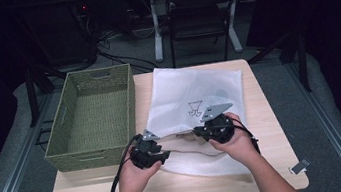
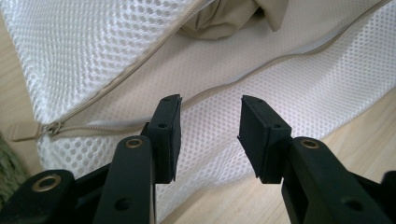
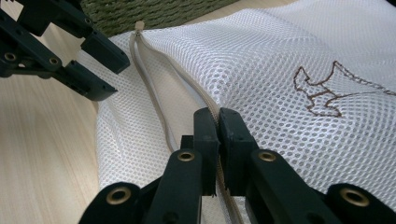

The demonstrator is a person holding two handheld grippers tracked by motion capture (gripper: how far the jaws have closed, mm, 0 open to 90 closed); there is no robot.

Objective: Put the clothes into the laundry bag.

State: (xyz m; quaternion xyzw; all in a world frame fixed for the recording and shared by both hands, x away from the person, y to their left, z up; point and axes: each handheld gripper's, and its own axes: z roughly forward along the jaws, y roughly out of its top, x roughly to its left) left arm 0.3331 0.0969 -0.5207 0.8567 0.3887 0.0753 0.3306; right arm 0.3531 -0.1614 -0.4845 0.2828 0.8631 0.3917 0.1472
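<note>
A white mesh laundry bag [image 1: 193, 93] with a brown stitched mark lies on the wooden table [image 1: 267, 117], its zip undone along the near edge. A beige cloth [image 2: 224, 21] shows inside the mouth. My right gripper [image 3: 218, 116] is shut on the zip edge of the bag's upper flap [image 3: 261, 60]. My left gripper [image 2: 210, 105] is open, its jaws just above the lower mesh flap [image 2: 299, 88] with nothing pinched. The zip pull [image 2: 21, 131] lies at the bag's corner. In the high view the left gripper [image 1: 163, 153] and right gripper [image 1: 200, 132] sit at the bag's near edge.
A green woven basket [image 1: 91, 157] stands at the table's left side, close beside the bag's corner and my left gripper. Bare wood lies along the front edge and to the right of the bag. A dark chair [image 1: 197, 16] stands on the floor beyond the table.
</note>
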